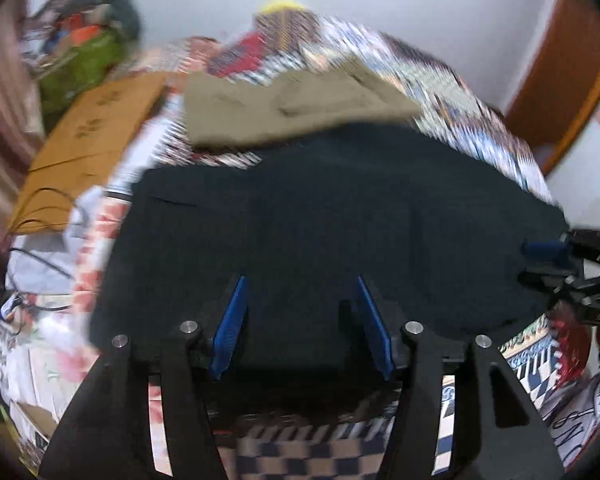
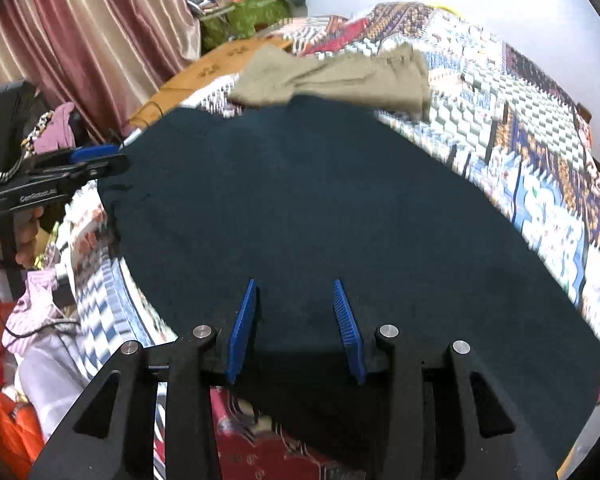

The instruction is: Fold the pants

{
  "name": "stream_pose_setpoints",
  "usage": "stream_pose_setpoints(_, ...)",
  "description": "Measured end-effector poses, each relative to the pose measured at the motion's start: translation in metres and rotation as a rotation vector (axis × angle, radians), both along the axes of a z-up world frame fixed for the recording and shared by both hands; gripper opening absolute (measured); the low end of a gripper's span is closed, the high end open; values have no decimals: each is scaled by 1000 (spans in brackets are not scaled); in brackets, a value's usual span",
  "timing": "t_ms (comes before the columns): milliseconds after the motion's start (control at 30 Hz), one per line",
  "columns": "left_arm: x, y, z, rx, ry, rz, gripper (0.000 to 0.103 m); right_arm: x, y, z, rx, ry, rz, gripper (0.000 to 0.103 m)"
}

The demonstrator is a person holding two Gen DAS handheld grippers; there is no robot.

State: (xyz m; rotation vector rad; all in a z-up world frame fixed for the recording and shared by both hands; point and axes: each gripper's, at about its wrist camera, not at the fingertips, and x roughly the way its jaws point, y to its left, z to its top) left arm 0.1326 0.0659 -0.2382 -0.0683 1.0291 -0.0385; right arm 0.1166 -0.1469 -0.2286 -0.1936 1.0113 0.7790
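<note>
Dark navy pants (image 1: 320, 208) (image 2: 320, 200) lie spread flat on a patterned bedspread (image 1: 460, 92) (image 2: 520, 120). My left gripper (image 1: 300, 280) hovers over their near edge, its blue pads well apart and nothing between them. My right gripper (image 2: 294, 282) stands the same way over the near part of the cloth, open and empty. Each gripper shows in the other's view: the right gripper (image 1: 536, 264) at the pants' right edge, the left gripper (image 2: 116, 160) at their left edge, held by a hand (image 2: 24, 236).
Khaki pants (image 1: 292, 104) (image 2: 340, 76) lie folded on the bed just beyond the dark ones, touching them. A flat cardboard sheet (image 1: 88, 132) (image 2: 220, 64) and a green bag (image 1: 84, 64) (image 2: 252, 12) sit at the far left. Curtains (image 2: 100, 32) hang on the left.
</note>
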Motion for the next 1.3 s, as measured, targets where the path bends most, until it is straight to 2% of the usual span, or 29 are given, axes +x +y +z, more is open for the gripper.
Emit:
stream_pose_setpoints(67,1,-15,-14,24,40,-34,56,-8,-6,3,1,-11,-2,37)
stream_pose_setpoints(133,-6,-19,-20,38,26,-32,56,-9,-14,3,20,1,-12,37)
stream_pose_setpoints(267,-16,-12,-19,-17,35,-12,57,-16,-31,1,45,8,-49,37)
stream_pose_setpoints(333,-18,-8,-16,-20,41,2,58,-17,-41,2,61,8,-83,37)
stream_pose_setpoints(400,-20,0,-8,4,34,33,58,-16,-53,6,68,-10,-145,37)
stream_pose_setpoints(567,-24,42,22,62,-50,156,61,-10,-109,22,82,-57,-352,37)
stream_pose_setpoints(633,-25,64,28,87,-72,222,66,-9,-136,25,63,-69,-442,37)
stream_pose_setpoints(700,-27,89,32,89,-75,289,66,-12,-163,24,30,-78,-534,37)
stream_pose_setpoints(833,-32,120,20,64,-37,364,67,-27,-207,17,-3,-57,-682,39)
stream_pose_setpoints(933,-30,127,5,38,0,375,67,-44,-237,10,-19,-27,-788,40)
stream_pose_setpoints(1033,-29,125,-14,50,49,376,67,-59,-256,6,-31,6,-860,41)
stream_pose_setpoints(1167,-28,123,-34,4,104,374,67,-73,-276,-6,9,62,-924,44)
stream_pose_setpoints(1300,-28,120,-35,-9,99,368,69,-70,-280,-19,27,73,-952,46)
